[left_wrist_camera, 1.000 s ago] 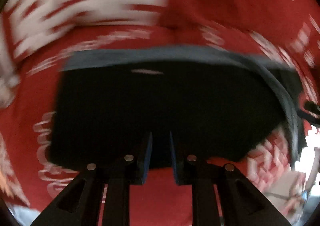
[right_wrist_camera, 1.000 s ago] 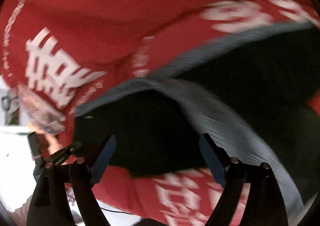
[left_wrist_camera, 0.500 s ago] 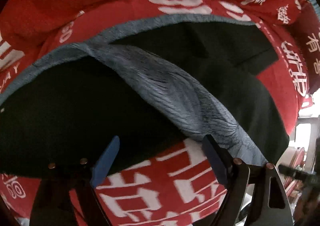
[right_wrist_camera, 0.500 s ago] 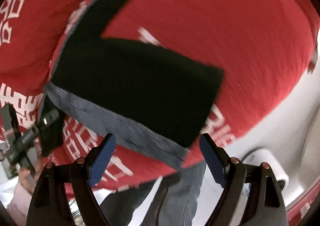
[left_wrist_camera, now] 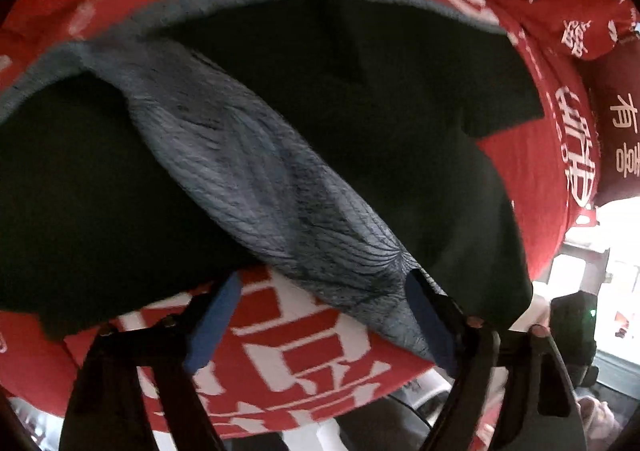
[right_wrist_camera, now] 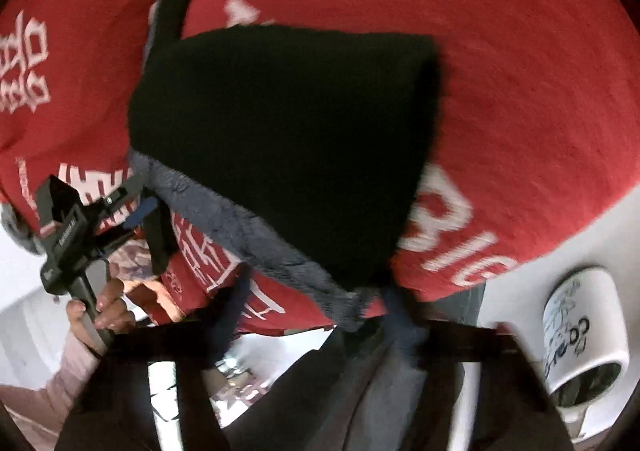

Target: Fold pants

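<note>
Black pants [left_wrist_camera: 392,139] with a grey fleece lining lie spread on a red bedspread [left_wrist_camera: 288,355] with white characters. The grey waistband [left_wrist_camera: 260,179] runs diagonally down toward my left gripper [left_wrist_camera: 320,315], which is open, its blue pads on either side of the waistband's near end. In the right wrist view the pants [right_wrist_camera: 288,123] lie as a dark folded panel with the grey waistband [right_wrist_camera: 248,235] along its near edge. My right gripper [right_wrist_camera: 316,315] is open at the waistband's near corner. The left gripper [right_wrist_camera: 140,211] also shows there at the left.
The bed's near edge runs under both grippers. A white mug [right_wrist_camera: 580,335] with blue print stands at the lower right beside the bed. The person's hand [right_wrist_camera: 100,307] and jeans [right_wrist_camera: 404,379] show below the bed edge. A red pillow [left_wrist_camera: 616,119] lies at the far right.
The left gripper went from shut to open and now frames the waistband's end. The right gripper swung to the bed edge and closed in on the waistband corner.
</note>
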`<action>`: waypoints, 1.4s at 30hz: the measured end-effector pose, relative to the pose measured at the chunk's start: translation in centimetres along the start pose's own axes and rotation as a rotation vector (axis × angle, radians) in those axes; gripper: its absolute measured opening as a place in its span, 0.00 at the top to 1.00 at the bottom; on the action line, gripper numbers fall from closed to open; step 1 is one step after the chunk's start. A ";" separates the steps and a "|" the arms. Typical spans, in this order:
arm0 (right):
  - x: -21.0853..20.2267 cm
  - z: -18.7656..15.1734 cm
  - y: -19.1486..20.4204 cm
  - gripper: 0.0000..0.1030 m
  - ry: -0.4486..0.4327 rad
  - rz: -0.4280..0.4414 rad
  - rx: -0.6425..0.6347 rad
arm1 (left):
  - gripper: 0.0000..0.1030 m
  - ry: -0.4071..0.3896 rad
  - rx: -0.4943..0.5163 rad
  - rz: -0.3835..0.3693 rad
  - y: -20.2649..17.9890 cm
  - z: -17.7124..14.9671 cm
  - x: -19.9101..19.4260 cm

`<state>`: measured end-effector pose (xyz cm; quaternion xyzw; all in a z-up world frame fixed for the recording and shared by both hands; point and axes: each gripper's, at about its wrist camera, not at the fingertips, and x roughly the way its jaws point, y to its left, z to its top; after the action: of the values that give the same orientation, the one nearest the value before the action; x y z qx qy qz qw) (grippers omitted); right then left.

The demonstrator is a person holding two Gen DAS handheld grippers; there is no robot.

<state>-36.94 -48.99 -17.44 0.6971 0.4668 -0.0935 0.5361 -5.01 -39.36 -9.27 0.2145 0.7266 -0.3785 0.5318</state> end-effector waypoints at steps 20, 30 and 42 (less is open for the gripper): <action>-10.4 22.7 18.8 0.85 -0.276 0.053 -0.266 | 0.20 -0.399 -0.026 0.187 -1.9 8.8 -11.3; -9.2 24.1 18.5 0.65 -0.250 0.074 -0.222 | 0.20 -0.255 -0.093 0.289 0.8 6.7 -5.8; -11.0 21.6 17.7 0.07 -0.382 -0.115 -0.262 | 0.20 -0.223 -0.060 0.334 -0.7 6.7 -3.2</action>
<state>-21.65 -72.91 -7.64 0.5635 0.4040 -0.1930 0.6942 -0.35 -44.72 -6.98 0.2729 0.6285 -0.2845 0.6704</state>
